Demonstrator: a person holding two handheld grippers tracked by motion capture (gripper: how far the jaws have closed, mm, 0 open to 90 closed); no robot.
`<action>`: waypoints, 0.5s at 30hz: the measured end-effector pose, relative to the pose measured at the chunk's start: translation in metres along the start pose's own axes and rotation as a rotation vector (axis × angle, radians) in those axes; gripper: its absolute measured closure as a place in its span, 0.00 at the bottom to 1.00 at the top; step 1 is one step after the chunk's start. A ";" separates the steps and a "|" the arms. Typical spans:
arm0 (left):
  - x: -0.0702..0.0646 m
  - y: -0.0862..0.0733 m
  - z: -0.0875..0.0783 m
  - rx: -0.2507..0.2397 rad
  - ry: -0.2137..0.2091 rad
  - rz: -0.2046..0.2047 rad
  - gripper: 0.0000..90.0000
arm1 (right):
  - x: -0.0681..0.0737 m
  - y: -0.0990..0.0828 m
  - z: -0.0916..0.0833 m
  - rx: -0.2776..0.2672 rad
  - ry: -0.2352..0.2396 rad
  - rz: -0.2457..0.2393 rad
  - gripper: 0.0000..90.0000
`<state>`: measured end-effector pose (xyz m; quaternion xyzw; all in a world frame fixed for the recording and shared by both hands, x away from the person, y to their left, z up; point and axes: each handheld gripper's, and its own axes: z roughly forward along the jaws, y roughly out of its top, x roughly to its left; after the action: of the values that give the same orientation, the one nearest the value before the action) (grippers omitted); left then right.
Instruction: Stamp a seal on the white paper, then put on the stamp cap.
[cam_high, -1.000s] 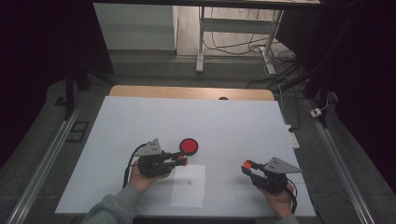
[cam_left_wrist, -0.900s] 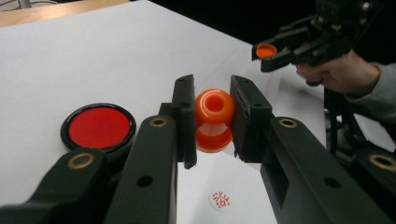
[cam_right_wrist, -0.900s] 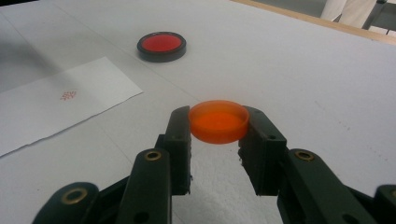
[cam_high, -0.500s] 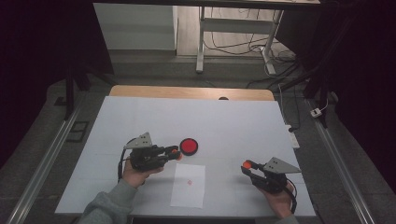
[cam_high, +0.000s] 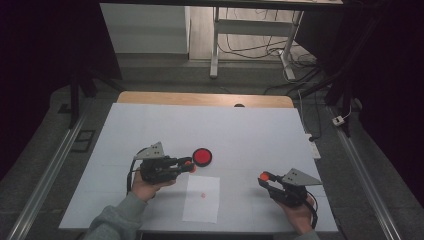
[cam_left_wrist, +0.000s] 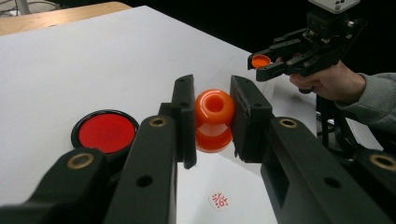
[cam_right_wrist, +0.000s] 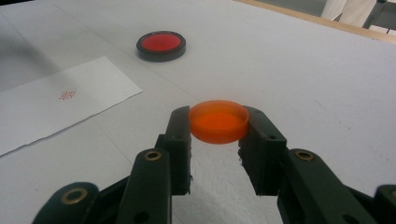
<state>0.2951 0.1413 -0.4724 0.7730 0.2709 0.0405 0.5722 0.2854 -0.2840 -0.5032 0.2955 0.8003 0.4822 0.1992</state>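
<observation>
Two orange pieces in hand, neither lying loose on the table (cam_high: 150, 125). Left gripper (cam_high: 187, 165) clenched on the stamp (cam_left_wrist: 214, 112), pads pressed to both sides of its rounded body, a round hollow at the end turned toward the gripper's own camera. Stamp close beside the red ink pad (cam_high: 202, 156) and just off the far left corner of the paper (cam_high: 200, 205); touching the surface or hovering low over it, hard to tell. Right gripper (cam_high: 264, 177) clamped on the shallow orange cap (cam_right_wrist: 218, 120), open side up, raised off the surface toward the table's near right corner, well apart from the stamp. Paper flat at the near edge, roughly midway along it, already bearing one small red print (cam_high: 203, 195) in its far half. Ink pad uncovered, a little beyond the paper toward the middle of the table. Judged from that: uncapping done, inking done, one impression made, so well past halfway. Probably left: bringing cap and stamp together over the table, pressing the cap back on, then setting the closed stamp down. Possibly another print first; impossible to settle from the single mark.
</observation>
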 end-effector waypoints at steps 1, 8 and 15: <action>0.000 0.000 0.000 0.000 0.000 0.001 0.80 | 0.000 0.000 0.000 -0.001 0.001 -0.001 0.72; 0.000 0.000 0.001 0.003 0.001 0.001 0.80 | 0.000 0.000 0.000 -0.005 0.000 0.003 0.72; -0.001 0.000 0.002 0.002 0.000 0.005 0.80 | 0.002 0.001 0.002 -0.004 0.002 0.000 0.72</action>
<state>0.2952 0.1391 -0.4725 0.7742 0.2689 0.0416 0.5714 0.2855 -0.2812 -0.5032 0.2947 0.7996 0.4840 0.1989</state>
